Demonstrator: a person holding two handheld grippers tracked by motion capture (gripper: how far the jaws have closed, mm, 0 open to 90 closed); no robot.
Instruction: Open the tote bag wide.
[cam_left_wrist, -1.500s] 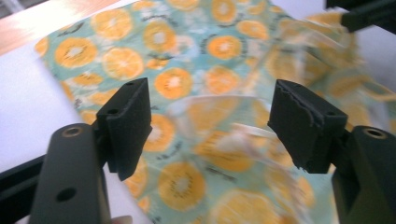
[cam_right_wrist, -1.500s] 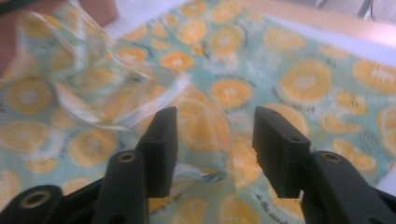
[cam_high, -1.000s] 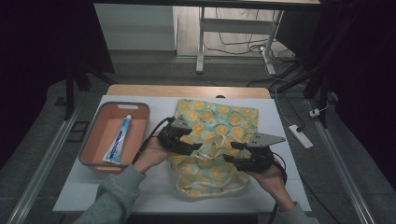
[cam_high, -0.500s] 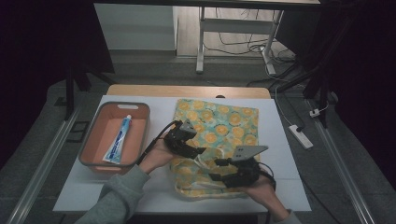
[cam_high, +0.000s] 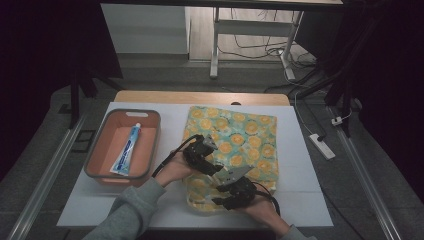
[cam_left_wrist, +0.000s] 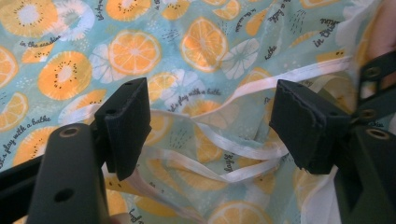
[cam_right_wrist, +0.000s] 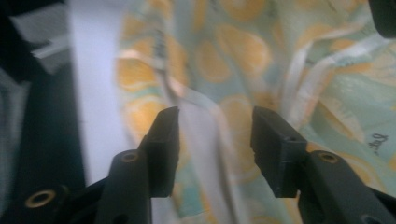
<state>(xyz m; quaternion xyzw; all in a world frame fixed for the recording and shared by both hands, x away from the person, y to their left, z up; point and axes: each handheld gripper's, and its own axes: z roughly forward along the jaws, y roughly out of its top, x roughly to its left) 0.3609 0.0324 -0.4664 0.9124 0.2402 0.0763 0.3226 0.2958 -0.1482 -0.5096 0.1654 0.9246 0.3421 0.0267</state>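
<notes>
Bench (cam_high: 310, 200): white top w/ a wood strip along the far edge; everything sits on it in front of you.
Cloth (cam_high: 250, 135): teal fabric w/ orange-slice print, spread flat mid-bench, right of the tray, not touching it. Far part lies smooth; the near part under your tongs is rumpled. Print also carries small script, clear in the left gripper view.
Tray (cam_high: 95, 155): orange-brown bin w/ grey rim, left side of bench, apart from the cloth.
Left tongs (cam_left_wrist: 210, 126): your left hand holds them over the cloth's near-left part, pointing down at it. Jaws stand well apart, nothing pinched. The ribbons lie on the cloth in the gap betw. them; pads not pressing on them.
Right tongs (cam_right_wrist: 215, 135): your right hand has them low over the cloth's near edge, just beside the left tongs. Jaws have just been closing but a clear gap remains; a ribbon strip and cloth lie in the gap, pads not clamped on either. View is blurred, so can't tell if a pad brushes the fabric.
Tube (cam_high: 127, 150): white-and-blue toothpaste tube lying lengthwise in the tray, cap end toward the far side.
Ribbons (cam_left_wrist: 233, 154): thin white strips, looped and crossing on the cloth's rumpled part.
</notes>
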